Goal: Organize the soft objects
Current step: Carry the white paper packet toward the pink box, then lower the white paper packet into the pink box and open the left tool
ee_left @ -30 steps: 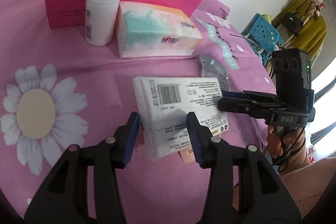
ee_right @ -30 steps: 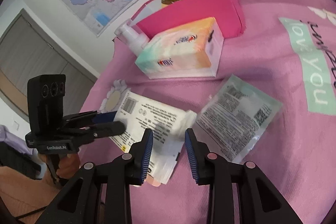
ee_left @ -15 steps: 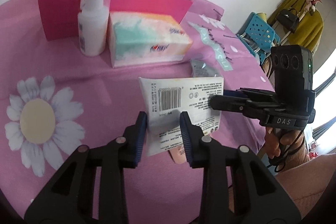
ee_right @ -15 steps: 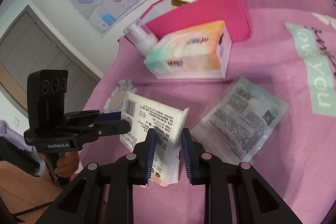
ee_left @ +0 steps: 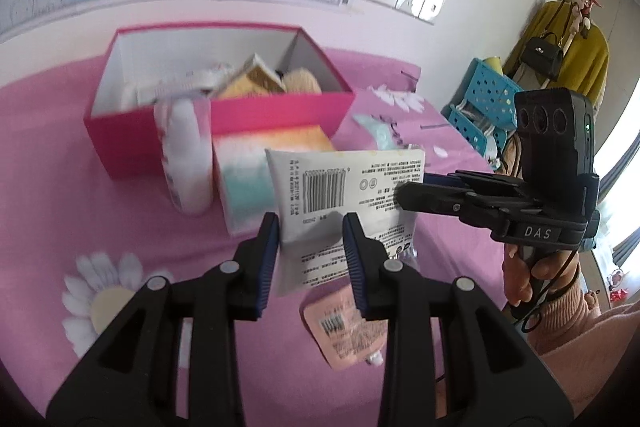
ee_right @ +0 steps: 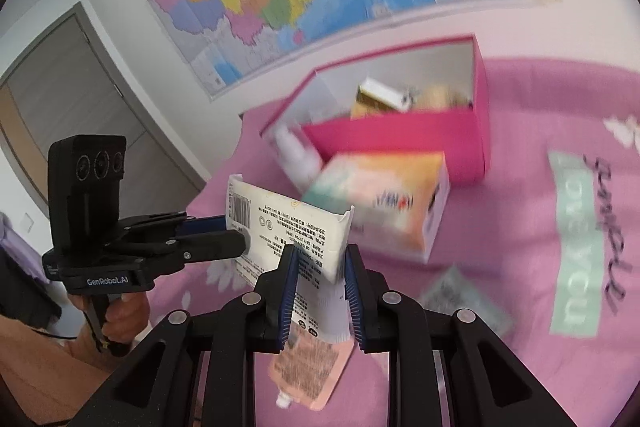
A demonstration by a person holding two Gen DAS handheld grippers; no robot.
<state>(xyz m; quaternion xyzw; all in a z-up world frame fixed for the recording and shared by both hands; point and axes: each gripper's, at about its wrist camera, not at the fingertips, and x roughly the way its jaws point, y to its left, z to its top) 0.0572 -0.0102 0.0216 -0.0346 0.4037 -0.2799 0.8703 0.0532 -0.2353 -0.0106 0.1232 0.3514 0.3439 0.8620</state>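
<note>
Both claws grip one thing: the left claw [ee_left: 308, 227] is clamped on the near edge of the white packet [ee_left: 344, 183], and the right claw [ee_right: 320, 267] is clamped on its other end, so the packet hangs flat between them, lifted clear of the pink cloth [ee_left: 60, 147] and held in front of the pink box [ee_left: 280, 111].

That packet looks like the piece in hand, and by my reading it is on its way to the box but not yet over the opening. The box already holds several things, among them a yellow-and-gold pack [ee_right: 380, 99] and something tan and fuzzy [ee_left: 300, 81], so part of the sorting seems done.

Plenty is left outside. A salmon pouch [ee_right: 312, 363] lies on the cloth directly under the lifted packet. A tissue pack [ee_right: 384, 199] lies just in front of the box, with a white bottle [ee_left: 186, 155] standing beside it against the box wall. A clear printed sachet [ee_right: 464, 295] lies off to the right, apart from the rest; it is blurred.

I would judge the task around its middle: one piece in the air, at least three soft ones waiting.
</note>
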